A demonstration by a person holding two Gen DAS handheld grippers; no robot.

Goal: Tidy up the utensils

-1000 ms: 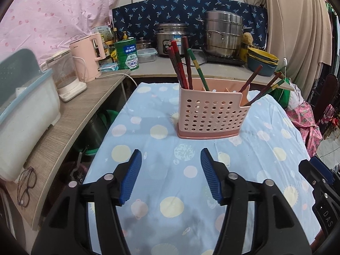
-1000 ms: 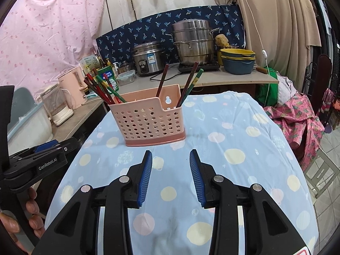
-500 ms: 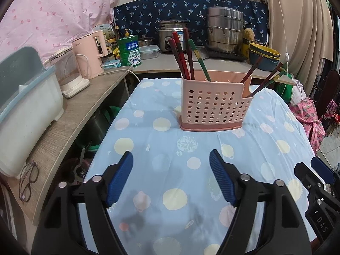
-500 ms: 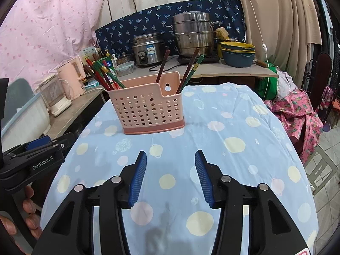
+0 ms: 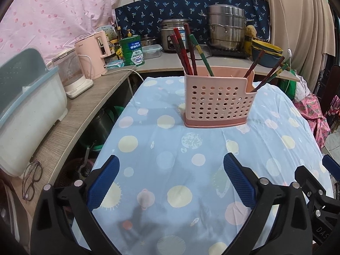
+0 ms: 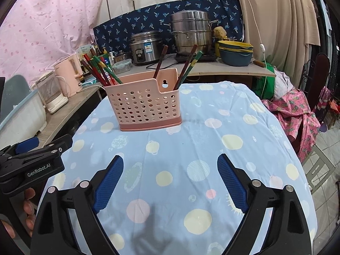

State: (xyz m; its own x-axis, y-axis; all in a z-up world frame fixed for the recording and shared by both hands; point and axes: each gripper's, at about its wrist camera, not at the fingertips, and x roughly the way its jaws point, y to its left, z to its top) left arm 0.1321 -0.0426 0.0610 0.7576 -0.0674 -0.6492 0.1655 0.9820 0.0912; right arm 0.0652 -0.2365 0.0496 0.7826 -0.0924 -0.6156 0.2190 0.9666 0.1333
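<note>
Standing well ahead of each tool, the pink caddy; both jaws opening wide, empty.

Black grippers, blue ribbed jaws, silver screws

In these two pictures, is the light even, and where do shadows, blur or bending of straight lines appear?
Left wrist view: soft even light; a faint blurred shadow on the tablecloth between the opening fingers of the left gripper, nothing held; counter edge bends, corners go black. Right wrist view: the same fisheye bending; pink utensil holder sharp; right gripper opening, empty; faint shadow beneath it.
</note>
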